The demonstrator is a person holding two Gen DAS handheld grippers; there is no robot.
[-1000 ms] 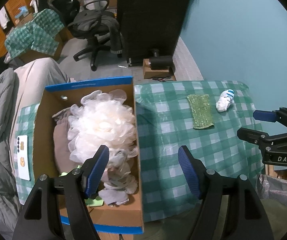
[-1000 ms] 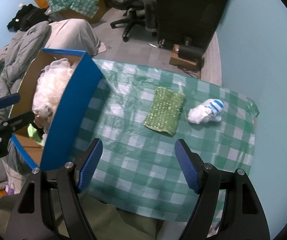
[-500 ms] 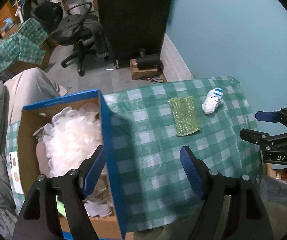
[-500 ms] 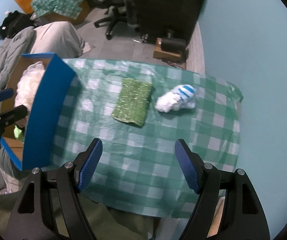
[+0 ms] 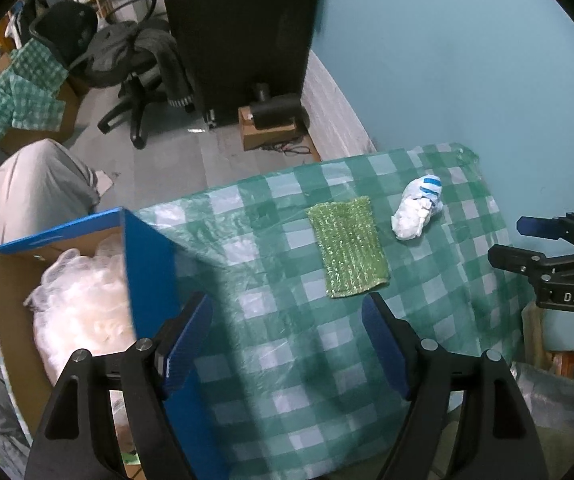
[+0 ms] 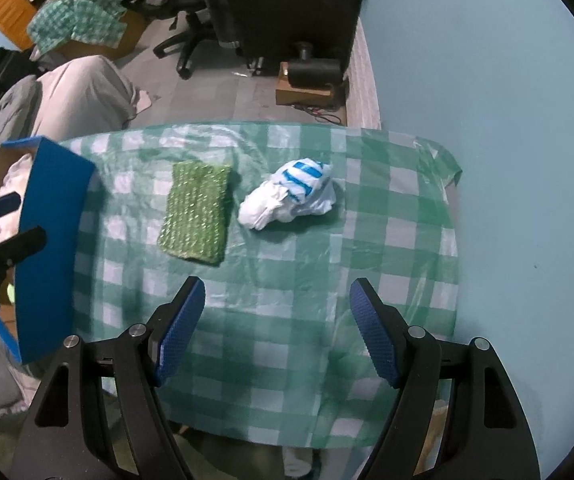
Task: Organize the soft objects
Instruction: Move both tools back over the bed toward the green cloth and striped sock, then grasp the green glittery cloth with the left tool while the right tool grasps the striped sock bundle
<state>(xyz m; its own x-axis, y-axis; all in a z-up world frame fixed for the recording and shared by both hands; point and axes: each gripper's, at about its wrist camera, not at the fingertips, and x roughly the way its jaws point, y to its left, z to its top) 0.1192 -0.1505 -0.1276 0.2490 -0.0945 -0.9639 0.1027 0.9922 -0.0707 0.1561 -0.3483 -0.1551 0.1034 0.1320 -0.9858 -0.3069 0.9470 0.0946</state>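
**Fig.: Both tongs empty above the table, two soft items left to box**

Nearest, L wrist view: left gripper [image 5: 287, 340] points steeply down over the checked tablecloth [image 5: 287, 420], jaws wide and just been opening further; nothing between the pads, only cloth below. R wrist view: right gripper [image 6: 277, 328] also spread wide, empty, aimed straight down at bare cloth. Probable reason for the open stance: each is readied for a pick, not carrying.

Mid-field: green knitted cloth [image 6: 197, 216] lies flat, just ahead of the R gripper and slightly to its left. Beside it, apart, the white-and-blue bundle [image 6: 291, 196] sits crumpled toward the wall side of the table. Both lie in the open w/ clear cloth around them, so a top-down pinch looks feasible for either.

At the table's left edge: blue-sided cardboard box [image 5: 147, 280], open top, already holding a white mesh puff [image 5: 83, 312] — evidently the collecting bin, placed within easy reach of the L hand.

Far: office chair [image 5: 127, 64], dark cabinet [image 5: 239, 20], teal wall [image 5: 447, 60]; not part of the job.
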